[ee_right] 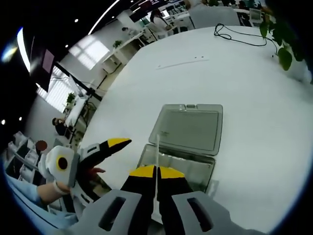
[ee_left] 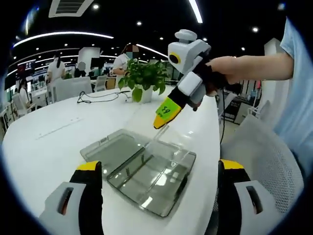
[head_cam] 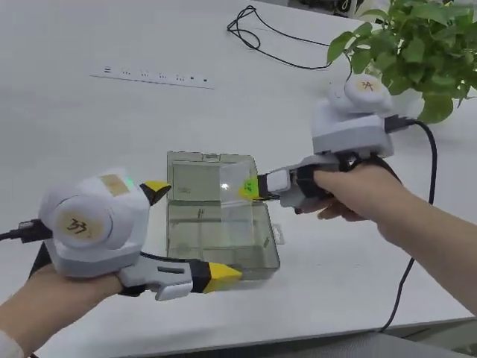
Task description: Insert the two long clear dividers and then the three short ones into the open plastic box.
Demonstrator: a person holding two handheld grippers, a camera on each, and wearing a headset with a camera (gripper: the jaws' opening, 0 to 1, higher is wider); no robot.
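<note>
table (head_cam: 89,127): plain white. The work sits mid-table, near my edge.
box (head_cam: 223,270): the open plastic box is dead centre, with its tray on the near side and the lid (head_cam: 212,175) flopped flat on the far side.
left claw (head_cam: 194,231): spread about as wide as it goes and holding nothing. It hangs at the box's near-left corner, one tip by the lid hinge and the other off the near wall.
right claw (head_cam: 250,188): comes in from the right over the hinge line. It's pinched tight on a divider, with no gap between the tips.
divider (ee_left: 159,137): a thin clear sheet hanging off the right claw tips, its lower edge down toward the tray. Can't tell if it's a long one or a short one.
step: I'd say I'm mid-insert with this piece. Honestly can't make out how many are already seated, clear on clear is rough.
next move: probably line the sheet up with the wall slots and push straight down. The left claw might need to steady the box so it doesn't skate.
</note>
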